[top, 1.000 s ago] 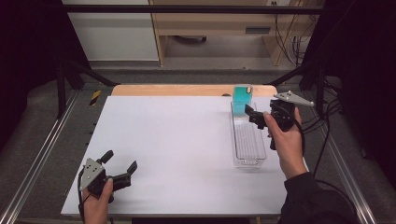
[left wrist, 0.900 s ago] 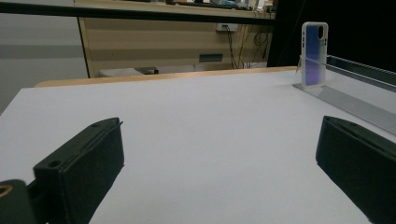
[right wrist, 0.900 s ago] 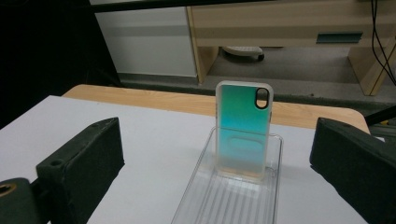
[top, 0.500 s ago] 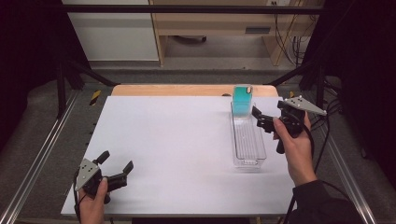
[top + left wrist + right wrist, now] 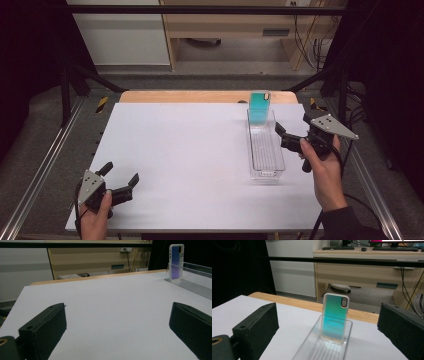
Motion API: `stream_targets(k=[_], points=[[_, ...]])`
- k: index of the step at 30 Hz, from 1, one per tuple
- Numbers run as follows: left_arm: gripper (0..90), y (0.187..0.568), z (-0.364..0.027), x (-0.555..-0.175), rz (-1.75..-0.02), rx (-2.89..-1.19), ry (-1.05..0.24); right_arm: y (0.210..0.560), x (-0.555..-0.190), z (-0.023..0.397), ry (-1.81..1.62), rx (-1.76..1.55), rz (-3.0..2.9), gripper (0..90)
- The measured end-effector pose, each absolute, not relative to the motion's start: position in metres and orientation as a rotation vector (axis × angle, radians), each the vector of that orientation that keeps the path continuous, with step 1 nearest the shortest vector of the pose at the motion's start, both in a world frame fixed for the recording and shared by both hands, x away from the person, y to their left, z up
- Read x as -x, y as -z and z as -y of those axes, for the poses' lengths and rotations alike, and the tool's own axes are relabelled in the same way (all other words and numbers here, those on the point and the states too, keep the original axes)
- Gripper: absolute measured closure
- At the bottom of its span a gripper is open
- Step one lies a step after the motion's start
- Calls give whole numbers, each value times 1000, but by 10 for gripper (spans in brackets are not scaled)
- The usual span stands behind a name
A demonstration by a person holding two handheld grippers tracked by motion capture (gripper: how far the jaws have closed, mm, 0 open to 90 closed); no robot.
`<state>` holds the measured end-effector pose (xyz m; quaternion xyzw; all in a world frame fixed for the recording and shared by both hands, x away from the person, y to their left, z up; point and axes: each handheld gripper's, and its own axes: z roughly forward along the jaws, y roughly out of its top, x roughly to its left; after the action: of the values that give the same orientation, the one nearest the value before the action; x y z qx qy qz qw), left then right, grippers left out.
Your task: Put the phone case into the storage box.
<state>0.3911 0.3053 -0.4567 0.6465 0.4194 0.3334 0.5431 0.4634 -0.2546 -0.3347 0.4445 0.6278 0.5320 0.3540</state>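
The teal, white-rimmed phone case (image 5: pixel 260 106) stands upright at the far end of the long clear plastic tray (image 5: pixel 267 165), close to the far edge of the white surface (image 5: pixel 190 150). The tray lies lengthwise near the surface's right edge, with a narrow strip of bare white between its right wall and that edge.

The right tool (image 5: pixel 286 138) hovers just beside the tray's right wall, jaws wide apart and holding nothing; in the right gripper view the case (image 5: pixel 335 316) shows between the two black jaws, well beyond them. The left tool (image 5: pixel 122 181) sits at the near left corner, jaws also wide and empty, close to the near edge. Between the two tools the white surface is open from near edge to far.

In the left gripper view the case (image 5: pixel 176 262) looks bluish-violet and small, and the tray's clear walls (image 5: pixel 192 285) are hard to trace. Both forearms are cut off by the bottom of the high view.
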Motion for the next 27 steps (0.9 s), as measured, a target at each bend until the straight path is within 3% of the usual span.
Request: stream_targets(k=[27], points=[[10, 458, -304, -393, -977, -1536, -768, 360, -430, 292, -1390, -1142, -1608, 34]])
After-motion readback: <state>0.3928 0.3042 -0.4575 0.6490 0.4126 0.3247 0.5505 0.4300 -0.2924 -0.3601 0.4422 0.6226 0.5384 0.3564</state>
